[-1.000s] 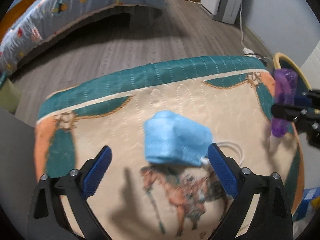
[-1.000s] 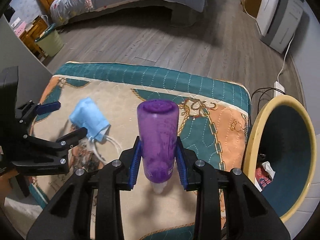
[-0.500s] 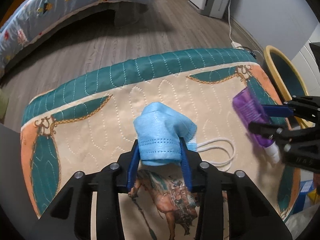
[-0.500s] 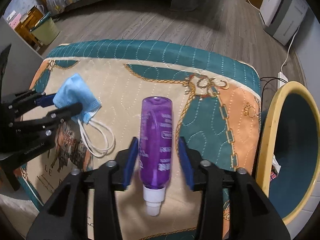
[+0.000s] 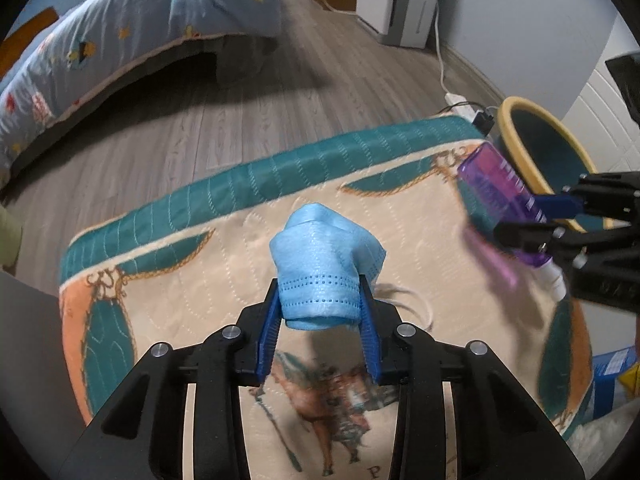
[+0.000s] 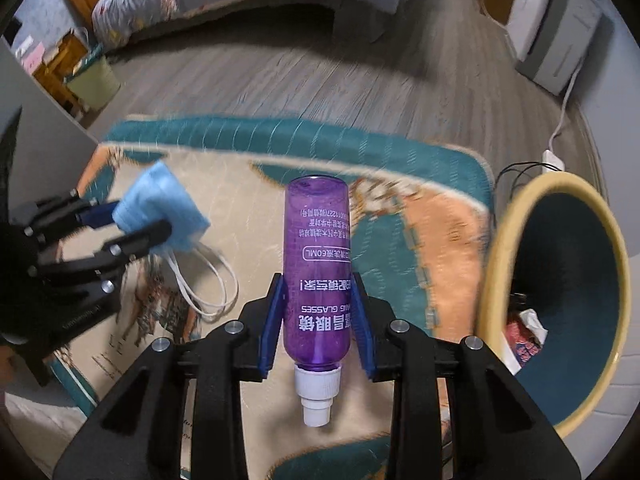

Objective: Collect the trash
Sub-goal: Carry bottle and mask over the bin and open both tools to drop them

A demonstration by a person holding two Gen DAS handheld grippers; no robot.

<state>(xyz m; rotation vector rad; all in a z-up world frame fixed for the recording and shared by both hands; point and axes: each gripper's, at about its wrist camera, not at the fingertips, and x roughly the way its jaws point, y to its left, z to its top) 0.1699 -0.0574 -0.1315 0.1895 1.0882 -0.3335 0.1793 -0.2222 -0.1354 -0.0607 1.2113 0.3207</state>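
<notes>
Currently both hands loaded. Quilted mat [image 5: 400, 216] spreads beneath and ahead of both grippers; yellow-rimmed bin [image 6: 492, 264] sits just right of my right gripper [image 6: 320, 316], some trash already at its bottom.

Right gripper's jaws closing, blue pads pressing the lower body of the purple bottle [image 6: 318, 260], cap toward the camera. I judge it light, stiff plastic, smooth-sided and liable to slide. Mid-body looks the sounder hold than near the shoulder.

Left gripper [image 5: 320, 312] is clamped on the blue face mask [image 5: 324, 256], bunched between the pads and sticking out ahead of them. White ear loops [image 6: 208, 280] dangle below. Soft, near weightless, crushes freely. The pinch on folded fabric looks right; loops could snag.
</notes>
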